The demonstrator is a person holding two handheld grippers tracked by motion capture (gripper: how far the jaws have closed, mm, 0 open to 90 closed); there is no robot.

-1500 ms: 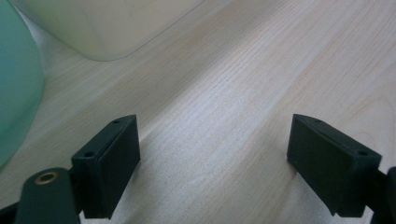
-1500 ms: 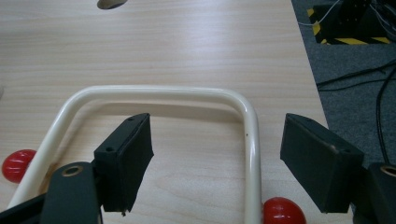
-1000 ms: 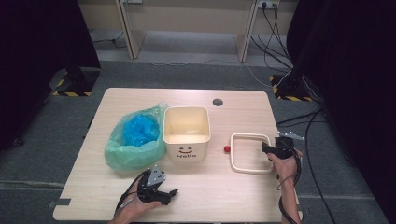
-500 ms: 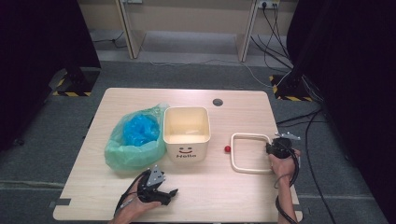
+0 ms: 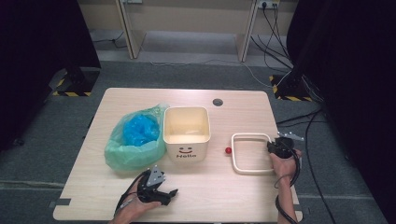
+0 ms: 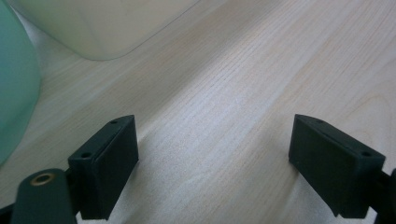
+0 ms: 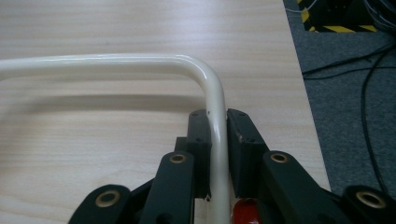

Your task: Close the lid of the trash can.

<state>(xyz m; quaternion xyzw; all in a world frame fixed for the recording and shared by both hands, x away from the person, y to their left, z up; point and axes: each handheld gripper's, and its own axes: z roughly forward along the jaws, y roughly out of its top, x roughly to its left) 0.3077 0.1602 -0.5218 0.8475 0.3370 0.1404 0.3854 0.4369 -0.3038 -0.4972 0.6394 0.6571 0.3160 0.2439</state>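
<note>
One wooden surface [image 5: 233,196] is carrying four things in the high view. A green plastic bag [image 5: 133,147] with crumpled blue material [image 5: 139,129] inside is sitting left of centre, pressing against one cream bucket [image 5: 186,133] that is showing a smiley face and the word "Hello". One small red ball [image 5: 228,150] is lying just right of the bucket, near one cream rectangular tube frame [image 5: 240,163] lying flat at centre right.

The right claw [image 7: 218,140] is gripping the frame's right side, its jaws closing tight on the tube just below a rounded corner. The left claw [image 6: 215,154] is resting at lower left, jaws spreading wide over bare wood and holding nothing. Something red, possibly a gripper part, is peeking beneath the right jaws.
</note>
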